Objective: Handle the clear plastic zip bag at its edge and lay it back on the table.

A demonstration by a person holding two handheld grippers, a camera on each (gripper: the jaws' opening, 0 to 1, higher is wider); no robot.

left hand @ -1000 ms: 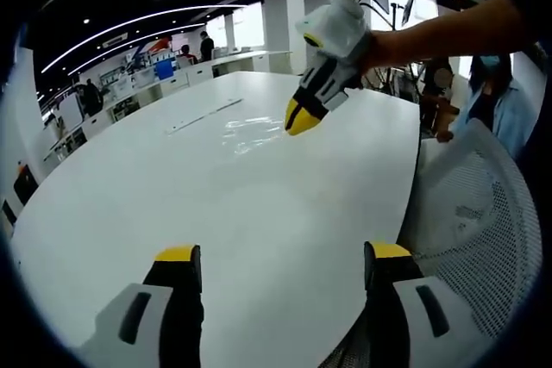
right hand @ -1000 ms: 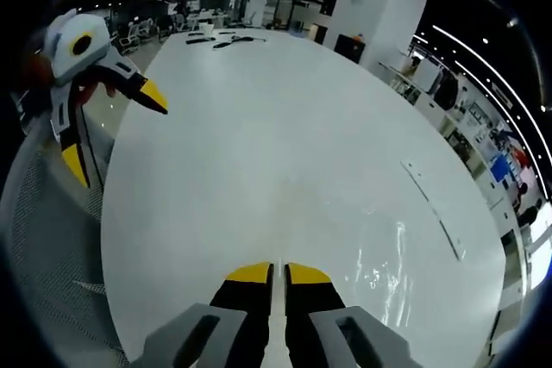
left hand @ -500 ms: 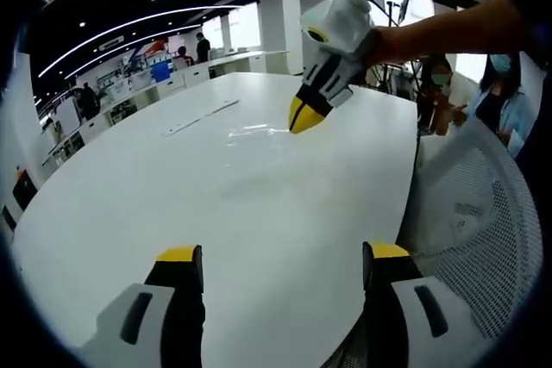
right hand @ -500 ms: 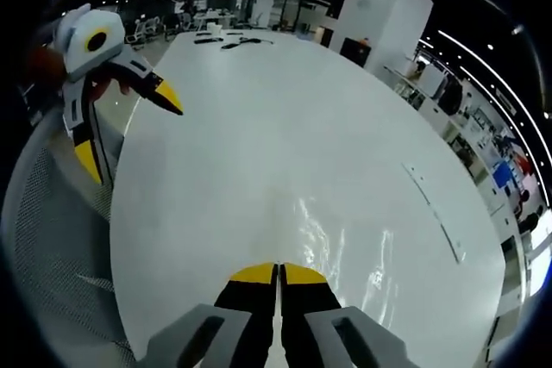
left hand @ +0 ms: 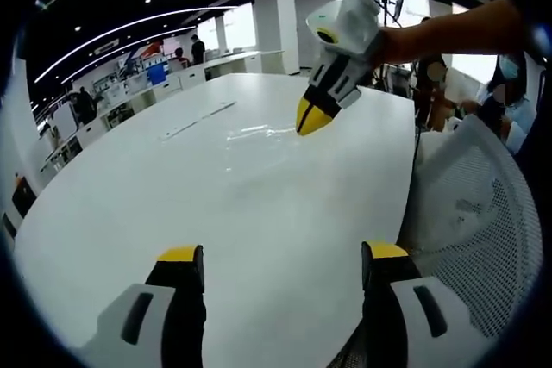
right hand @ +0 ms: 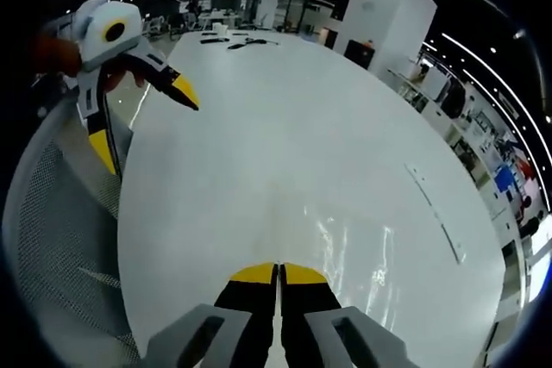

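white table (left hand: 259,213) | zip bag (right hand: 362,252) faint glare | right claw (right hand: 279,271) closed

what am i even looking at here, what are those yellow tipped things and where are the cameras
The yellow-tipped things are handheld grippers, each with two jaws; a person holds one in each hand. A fisheye camera rides on each, so the pictures look round.

In the left gripper view, the left gripper rises from the bottom with its jaws wide apart, over a white table. Further off is the right gripper, jaws together, at the edge of a clear zip bag that looks to lie flat on the table.

The right gripper view looks along that shut gripper; the bag shows as glare beside its tips. A mesh chair stands at the table.
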